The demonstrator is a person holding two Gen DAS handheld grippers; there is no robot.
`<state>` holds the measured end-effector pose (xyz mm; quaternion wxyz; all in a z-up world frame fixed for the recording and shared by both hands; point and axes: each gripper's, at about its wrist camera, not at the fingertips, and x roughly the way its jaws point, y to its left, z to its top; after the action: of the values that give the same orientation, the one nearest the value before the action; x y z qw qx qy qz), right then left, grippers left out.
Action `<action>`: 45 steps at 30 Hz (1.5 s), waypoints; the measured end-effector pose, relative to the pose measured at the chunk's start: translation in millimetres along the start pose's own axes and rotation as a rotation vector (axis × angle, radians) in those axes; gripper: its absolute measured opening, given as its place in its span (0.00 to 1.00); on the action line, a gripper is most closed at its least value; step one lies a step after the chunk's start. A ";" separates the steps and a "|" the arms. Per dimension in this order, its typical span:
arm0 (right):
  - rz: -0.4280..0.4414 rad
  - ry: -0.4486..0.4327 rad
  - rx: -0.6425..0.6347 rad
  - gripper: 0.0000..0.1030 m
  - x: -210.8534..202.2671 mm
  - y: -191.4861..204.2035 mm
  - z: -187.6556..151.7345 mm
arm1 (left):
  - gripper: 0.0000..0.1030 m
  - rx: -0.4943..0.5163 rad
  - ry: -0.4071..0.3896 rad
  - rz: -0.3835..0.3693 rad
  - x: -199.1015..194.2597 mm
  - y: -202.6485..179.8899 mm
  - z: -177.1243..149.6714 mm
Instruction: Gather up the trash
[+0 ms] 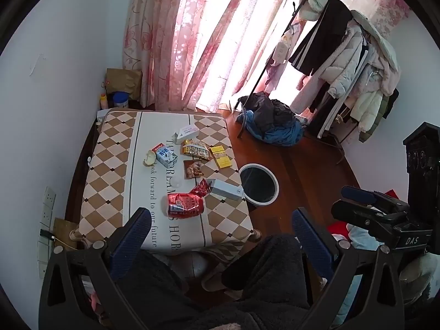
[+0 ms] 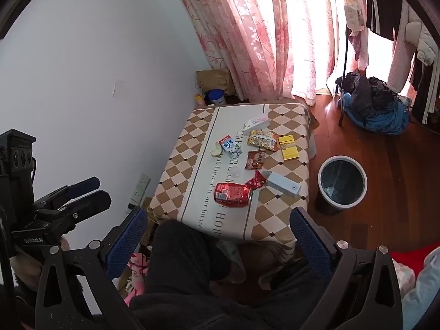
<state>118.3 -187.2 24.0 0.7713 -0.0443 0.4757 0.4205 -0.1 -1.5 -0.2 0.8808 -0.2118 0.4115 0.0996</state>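
- Hovering above the bench [image 1: 110,148], both tools sit high and back from the litter; I judge this as the start of the job, with nothing picked up.
- The left hand-held gripper [image 1: 220,236] has its blue fingers spread wide, with nothing between them.
- The right hand-held gripper [image 2: 220,236] is likewise spread wide and empty (the person's dark-clad lap shows below both).
- The trash lies in a loose cluster mid-bench: a red can [image 1: 185,205] on its side nearest the person, a red wrapper [image 1: 201,187] touching it, a grey carton [image 1: 226,189] at the bench's right edge.
- Farther off sit a milk carton [image 1: 165,156], a peel [image 1: 149,158] just beside it, snack packets [image 1: 195,148], a yellow box [image 1: 220,156] and a white box [image 1: 184,133].
- The bin [image 2: 342,185] stands on the floor just beside the bench's right edge, liner in, mouth clear.
- The next move probably calls for lowering one tool onto the can, fingers straddling its round body, since it may roll; the right side has the shorter carry to the bin.
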 end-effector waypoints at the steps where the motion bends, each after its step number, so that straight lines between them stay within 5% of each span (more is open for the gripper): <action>1: -0.003 -0.001 -0.001 1.00 -0.2 0.3 0.0 | 1.00 -0.001 -0.002 -0.002 -0.4 0.1 -0.2; 45: -0.065 -0.044 0.014 1.00 -8.3 -3.8 0.2 | 1.00 0.002 -0.017 -0.019 -0.8 -6.9 8.2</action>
<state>119.5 -194.5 29.2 0.7953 -0.0452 0.4596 0.3928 7.3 -3.9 7.1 0.8855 -0.2139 0.4019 0.0928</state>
